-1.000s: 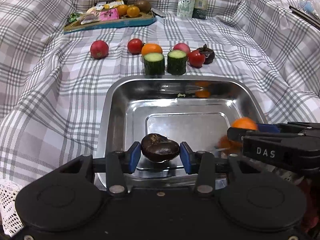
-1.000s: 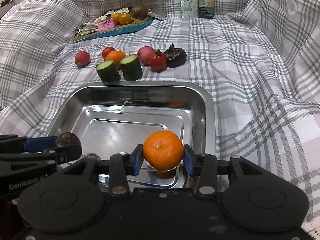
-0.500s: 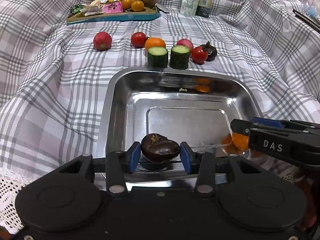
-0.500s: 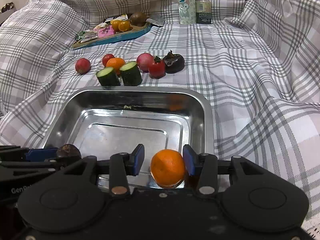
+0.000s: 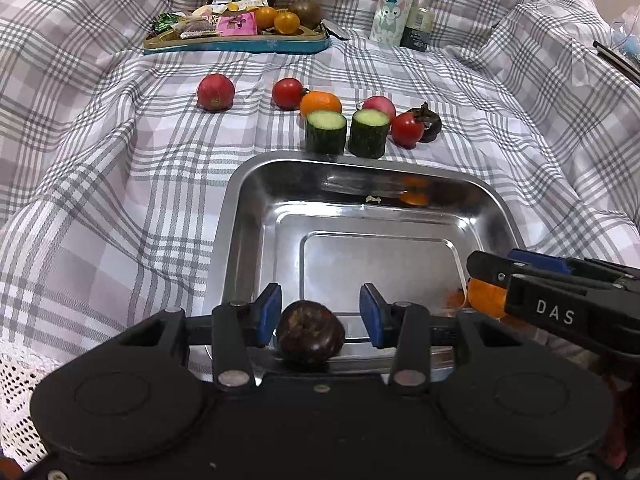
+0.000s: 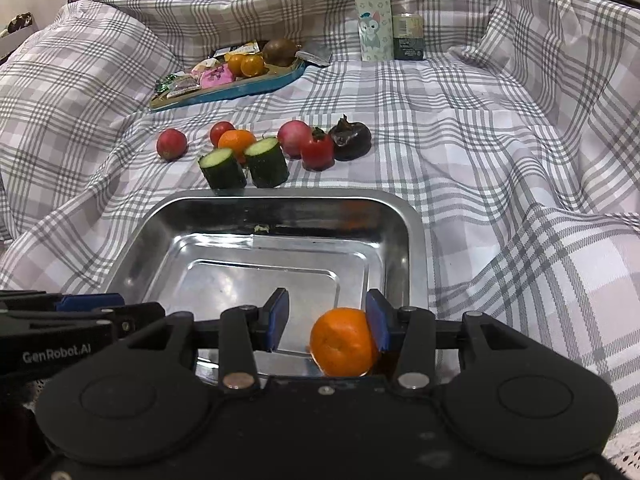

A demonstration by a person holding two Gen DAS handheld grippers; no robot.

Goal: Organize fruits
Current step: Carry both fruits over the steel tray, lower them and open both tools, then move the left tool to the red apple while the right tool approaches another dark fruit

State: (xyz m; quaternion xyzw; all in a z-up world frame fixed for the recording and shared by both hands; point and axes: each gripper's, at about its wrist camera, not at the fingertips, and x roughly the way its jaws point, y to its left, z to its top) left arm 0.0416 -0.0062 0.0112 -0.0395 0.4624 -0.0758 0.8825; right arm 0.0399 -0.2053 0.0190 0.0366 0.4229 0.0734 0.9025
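Note:
A steel tray (image 5: pixel 240 208) (image 6: pixel 416 240) lies on the plaid cloth. My left gripper (image 5: pixel 319 314) is open at the tray's near edge, with a dark brown fruit (image 5: pixel 310 332) lying loose between its fingers. My right gripper (image 6: pixel 326 318) is open at the tray's near right corner; an orange mandarin (image 6: pixel 342 342) rests in the tray against its right pad, and also shows in the left wrist view (image 5: pixel 484 300). Beyond the tray lie two cucumber pieces (image 5: pixel 326 132) (image 5: pixel 369 133), tomatoes (image 5: pixel 287 93) (image 5: pixel 407 130), a mandarin (image 5: pixel 320 103), radishes (image 5: pixel 216 92) and a dark fruit (image 5: pixel 429 122).
A blue-rimmed tray (image 5: pixel 240 46) of snacks and fruit stands at the back left. A patterned bottle (image 5: pixel 394 0) and a small jar (image 5: pixel 416 28) stand at the back. The cloth rises in folds at both sides.
Both grippers have opened. The dark fruit and the mandarin have dropped from their grips into the tray's near end, and both grippers have drawn back a little.

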